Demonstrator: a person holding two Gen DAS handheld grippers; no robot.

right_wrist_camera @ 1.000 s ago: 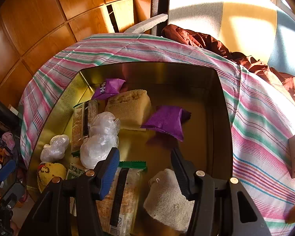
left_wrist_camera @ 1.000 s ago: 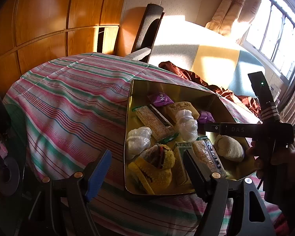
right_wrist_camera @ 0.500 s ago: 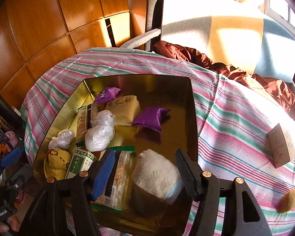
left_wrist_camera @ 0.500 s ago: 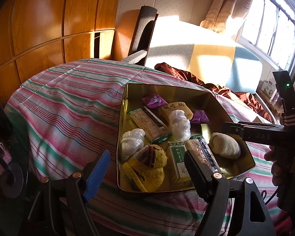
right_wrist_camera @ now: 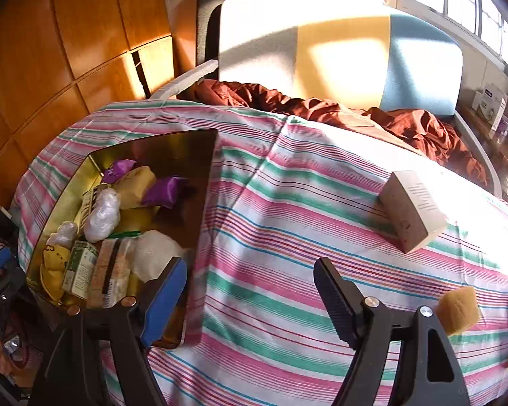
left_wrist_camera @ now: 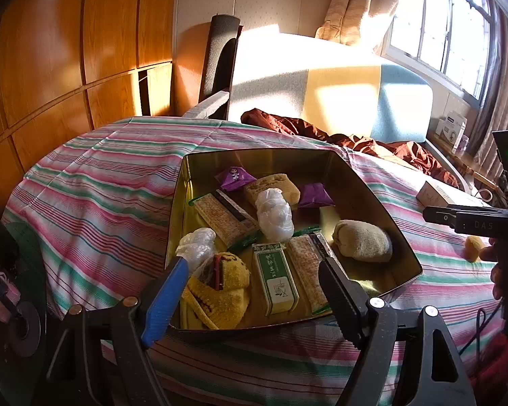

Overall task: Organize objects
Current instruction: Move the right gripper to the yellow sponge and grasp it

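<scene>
A gold metal tin (left_wrist_camera: 382, 203) sits on the striped tablecloth and holds several items: purple packets, cracker packs, plastic-wrapped lumps, a yellow knit toy (left_wrist_camera: 220, 287), a green box (left_wrist_camera: 277, 277) and a rolled beige sock (left_wrist_camera: 362, 240). My left gripper (left_wrist_camera: 254, 291) is open and empty, just before the tin's near edge. My right gripper (right_wrist_camera: 250, 291) is open and empty, above bare cloth right of the tin (right_wrist_camera: 206, 155). A small beige box (right_wrist_camera: 411, 209) and a yellow sponge piece (right_wrist_camera: 459, 309) lie on the cloth to its right.
The round table's striped cloth (right_wrist_camera: 288, 209) drops off at the near edge. A chair with brown fabric (right_wrist_camera: 406, 121) stands behind the table. Wooden wall panels (left_wrist_camera: 50, 50) are at the left. The right gripper's body (left_wrist_camera: 474, 225) shows in the left wrist view.
My right gripper has let go of the beige sock in the tin, then drawn back and swung right over the cloth. My left gripper has pulled back slightly.
</scene>
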